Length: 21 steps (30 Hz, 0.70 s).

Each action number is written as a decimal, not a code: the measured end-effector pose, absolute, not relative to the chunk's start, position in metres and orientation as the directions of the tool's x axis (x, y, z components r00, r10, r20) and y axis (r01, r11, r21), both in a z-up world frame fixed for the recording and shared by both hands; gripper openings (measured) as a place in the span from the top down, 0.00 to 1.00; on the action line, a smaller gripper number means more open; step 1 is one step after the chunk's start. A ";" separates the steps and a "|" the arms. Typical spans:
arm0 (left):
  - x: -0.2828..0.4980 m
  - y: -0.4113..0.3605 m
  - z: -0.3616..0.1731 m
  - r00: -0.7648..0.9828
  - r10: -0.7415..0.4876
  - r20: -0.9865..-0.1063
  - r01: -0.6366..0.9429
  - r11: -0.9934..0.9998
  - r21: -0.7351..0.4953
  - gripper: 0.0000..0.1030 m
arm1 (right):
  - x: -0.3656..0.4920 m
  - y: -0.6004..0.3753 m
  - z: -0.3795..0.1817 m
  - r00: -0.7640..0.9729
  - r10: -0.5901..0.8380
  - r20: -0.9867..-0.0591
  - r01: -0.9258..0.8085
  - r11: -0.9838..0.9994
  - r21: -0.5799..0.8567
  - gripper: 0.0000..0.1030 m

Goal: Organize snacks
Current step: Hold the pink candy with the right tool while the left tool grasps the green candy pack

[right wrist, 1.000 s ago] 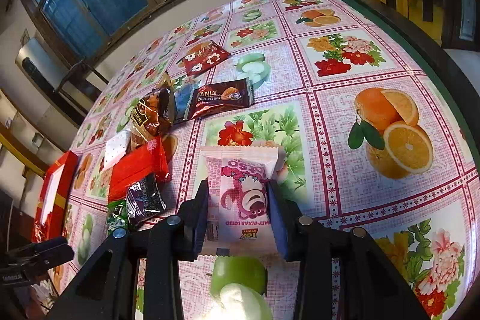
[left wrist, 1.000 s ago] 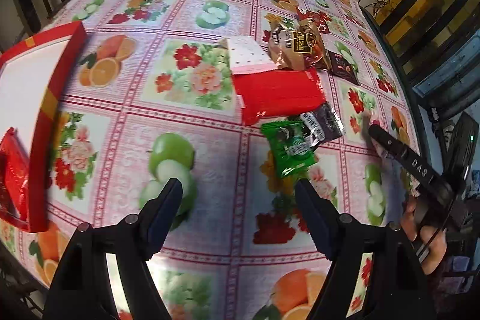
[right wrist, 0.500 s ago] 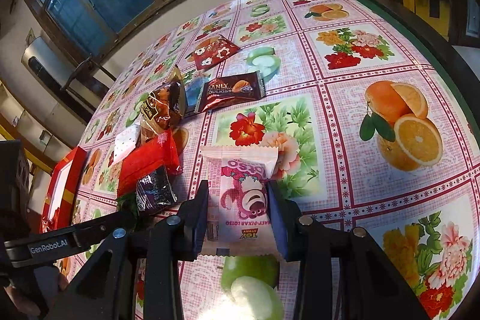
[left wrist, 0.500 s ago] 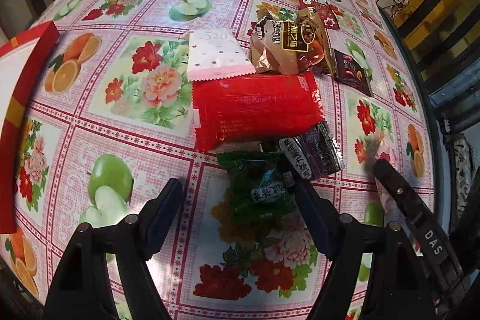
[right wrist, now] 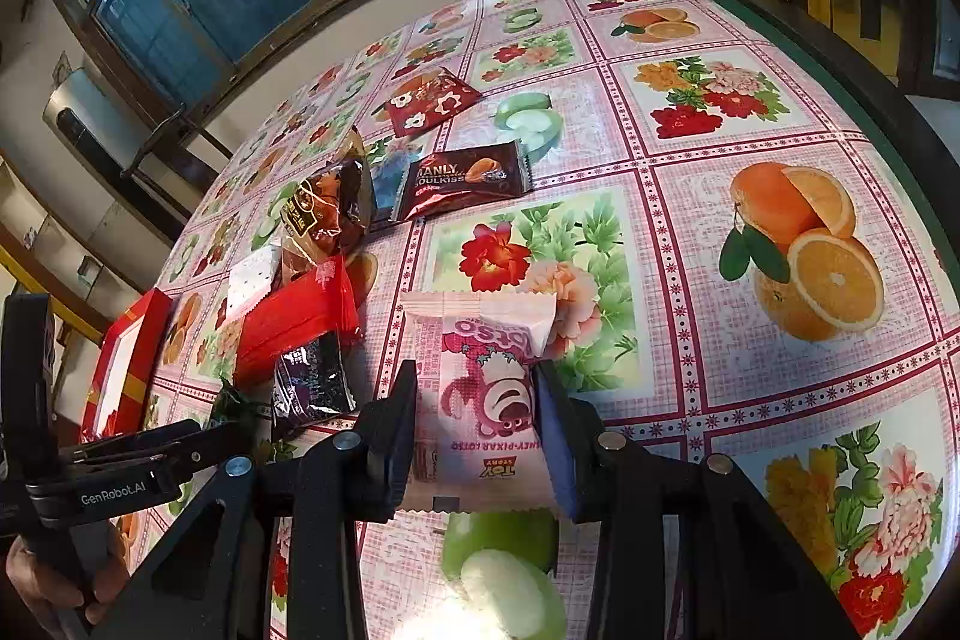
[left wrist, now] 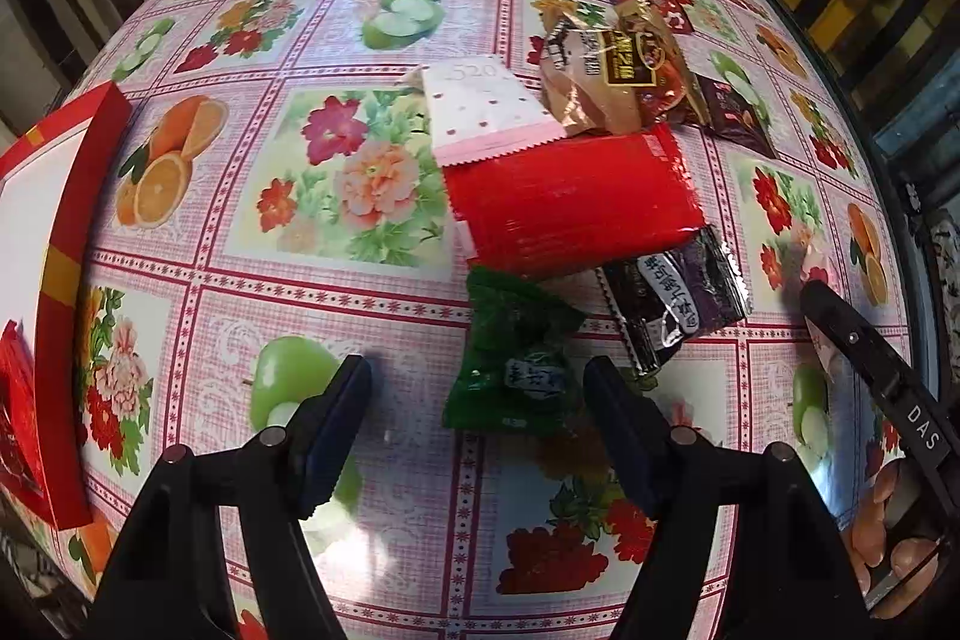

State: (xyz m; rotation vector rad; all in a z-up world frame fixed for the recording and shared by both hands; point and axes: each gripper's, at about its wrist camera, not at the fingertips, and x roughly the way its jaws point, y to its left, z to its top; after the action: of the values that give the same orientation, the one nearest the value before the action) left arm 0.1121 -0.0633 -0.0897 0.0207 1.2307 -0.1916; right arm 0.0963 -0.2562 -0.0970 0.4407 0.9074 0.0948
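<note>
My left gripper (left wrist: 477,391) is open, its fingers either side of a green snack packet (left wrist: 516,361) that lies on the tablecloth. Behind it lie a dark purple packet (left wrist: 678,295), a red packet (left wrist: 570,202), a pink-white packet (left wrist: 486,112) and a brown-gold bag (left wrist: 612,70). My right gripper (right wrist: 477,403) is shut on a pink Lotso bear packet (right wrist: 486,388), held just above the table. The red box (left wrist: 66,244) sits at the far left, and also shows in the right wrist view (right wrist: 126,358).
A dark brown Soulkiss packet (right wrist: 462,181), a blue packet (right wrist: 390,181) and a red flowered packet (right wrist: 429,100) lie farther back. The table's dark edge (right wrist: 840,70) runs along the right. The left gripper's body (right wrist: 120,466) shows at lower left.
My left gripper has moved forward and right, so the green packet now lies between its fingers. My right gripper has stayed shut on the pink packet, almost still.
</note>
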 end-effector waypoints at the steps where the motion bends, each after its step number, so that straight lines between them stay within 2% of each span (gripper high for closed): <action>1: 0.111 -0.068 -0.090 0.323 -0.129 -0.938 0.174 0.982 -0.075 0.29 | 0.096 -0.255 -0.097 0.618 0.260 -0.742 0.103 0.909 0.404 0.61; 3: 0.108 -0.073 -0.090 0.333 -0.134 -0.934 0.194 0.978 -0.071 0.31 | 0.096 -0.255 -0.097 0.619 0.261 -0.741 0.102 0.908 0.406 0.61; 7: 0.108 -0.075 -0.088 0.365 -0.133 -0.922 0.207 0.977 -0.059 0.62 | 0.096 -0.256 -0.097 0.620 0.263 -0.740 0.103 0.907 0.408 0.61; 9: 0.111 -0.072 -0.087 0.363 -0.142 -0.921 0.207 0.976 -0.069 0.66 | 0.096 -0.256 -0.096 0.619 0.262 -0.740 0.103 0.908 0.407 0.61; 18: 0.105 -0.061 -0.087 0.387 -0.187 -0.903 0.213 0.971 -0.110 0.71 | 0.094 -0.250 -0.095 0.621 0.237 -0.747 0.091 0.925 0.369 0.62; 21: 0.099 -0.054 -0.086 0.395 -0.195 -0.898 0.213 0.970 -0.117 0.71 | 0.094 -0.253 -0.095 0.620 0.262 -0.739 0.090 0.913 0.399 0.62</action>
State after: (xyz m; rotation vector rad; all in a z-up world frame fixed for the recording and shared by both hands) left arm 0.0991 -0.0540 -0.0859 0.0176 1.1356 -0.2581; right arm 0.0935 -0.2529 -0.0951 0.4239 0.9034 0.1020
